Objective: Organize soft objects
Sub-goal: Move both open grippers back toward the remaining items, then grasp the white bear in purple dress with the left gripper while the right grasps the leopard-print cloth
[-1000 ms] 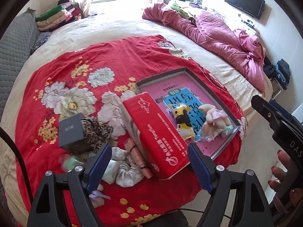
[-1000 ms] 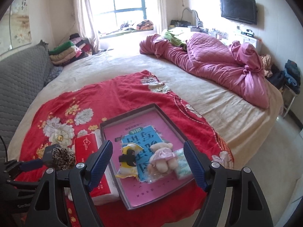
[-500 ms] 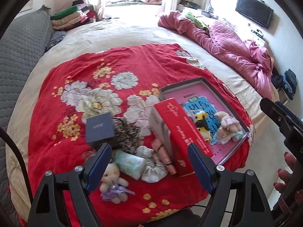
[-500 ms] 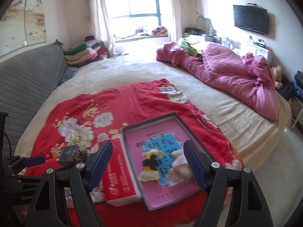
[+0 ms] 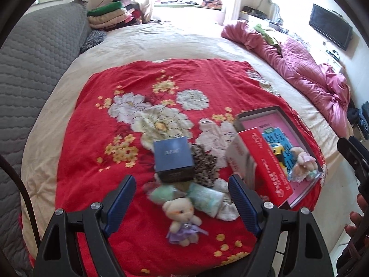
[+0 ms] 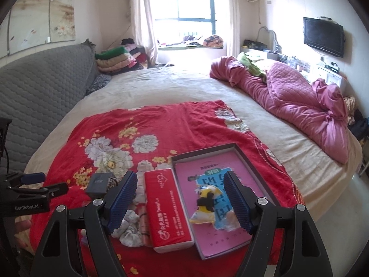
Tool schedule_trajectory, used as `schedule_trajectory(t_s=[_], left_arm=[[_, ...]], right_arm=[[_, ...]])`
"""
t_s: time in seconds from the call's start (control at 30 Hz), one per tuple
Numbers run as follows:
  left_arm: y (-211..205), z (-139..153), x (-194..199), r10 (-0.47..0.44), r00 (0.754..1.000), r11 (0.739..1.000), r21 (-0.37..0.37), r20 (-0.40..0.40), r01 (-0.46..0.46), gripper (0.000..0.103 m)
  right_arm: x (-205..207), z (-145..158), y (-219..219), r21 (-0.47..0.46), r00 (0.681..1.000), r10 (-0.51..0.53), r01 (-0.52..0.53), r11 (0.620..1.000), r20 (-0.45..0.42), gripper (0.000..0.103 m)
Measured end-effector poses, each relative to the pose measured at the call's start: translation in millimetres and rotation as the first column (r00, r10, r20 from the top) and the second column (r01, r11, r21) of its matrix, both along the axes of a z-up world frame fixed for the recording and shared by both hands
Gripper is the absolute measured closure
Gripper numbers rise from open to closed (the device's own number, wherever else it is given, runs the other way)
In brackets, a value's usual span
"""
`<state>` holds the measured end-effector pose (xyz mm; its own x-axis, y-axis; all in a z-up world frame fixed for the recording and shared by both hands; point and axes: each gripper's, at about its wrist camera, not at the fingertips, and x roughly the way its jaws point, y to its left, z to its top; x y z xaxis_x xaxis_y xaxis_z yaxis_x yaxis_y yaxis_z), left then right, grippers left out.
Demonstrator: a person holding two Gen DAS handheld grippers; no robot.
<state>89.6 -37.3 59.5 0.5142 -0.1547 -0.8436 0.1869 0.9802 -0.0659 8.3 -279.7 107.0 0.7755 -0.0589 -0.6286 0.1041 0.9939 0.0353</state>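
Soft items lie bunched on the red flowered blanket (image 5: 143,87): a small teddy bear in a purple dress (image 5: 182,217), a green plush (image 5: 161,194), a pale rolled cloth (image 5: 206,198), a white scrunchie (image 5: 227,207) and a leopard scrunchie (image 5: 204,164). My left gripper (image 5: 181,182) hovers open above this pile, holding nothing. A dark-rimmed tray (image 6: 207,152) holds a pink book, a yellow packet (image 6: 205,205) and a pink plush (image 5: 303,159). My right gripper (image 6: 180,180) stands open and empty over the red tissue pack (image 6: 166,207) and the tray's left side.
A dark blue box (image 5: 173,159) sits behind the pile. The red tissue pack lies along the tray's left rim. A crumpled pink quilt (image 6: 299,101) covers the bed's right side. A grey padded headboard (image 6: 41,80) runs along the left, with folded blankets (image 6: 115,57) behind.
Both views have slid leftward and tilted up across the bed. The teddy bear and green plush have come into the left wrist view. Both grippers stay open and nothing has been grasped.
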Motion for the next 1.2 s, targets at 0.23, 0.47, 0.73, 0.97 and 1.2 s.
schedule_trajectory(t_s=[0.23, 0.47, 0.73, 0.97, 1.2], left_arm=[[22, -12, -3, 0.038, 0.999, 0.999, -0.001, -0.016, -0.038, 0.021], [37, -28, -6, 0.064, 0.996, 0.998, -0.011, -0.054, -0.064, 0.021], [48, -51, -10, 0.07, 0.992, 0.997, -0.006, -0.104, -0.071, 0.021], [45, -80, -17, 0.045, 0.985, 0.999, -0.002, -0.164, -0.046, 0.021], [37, -108, -17, 0.014, 0.973, 1.0, -0.022, -0.23, -0.019, 0.021]], right_arm=[[4, -9, 19, 0.008, 0.999, 0.039, -0.039, 0.999, -0.008, 0.025], [7, -20, 38, -0.008, 0.996, 0.08, -0.08, 0.997, -0.033, 0.025], [9, -32, 54, -0.032, 0.991, 0.122, -0.124, 0.992, -0.055, 0.025], [11, -51, 65, -0.055, 0.984, 0.148, -0.154, 0.987, -0.101, 0.025], [6, -73, 77, -0.071, 0.972, 0.189, -0.2, 0.977, -0.142, 0.025]])
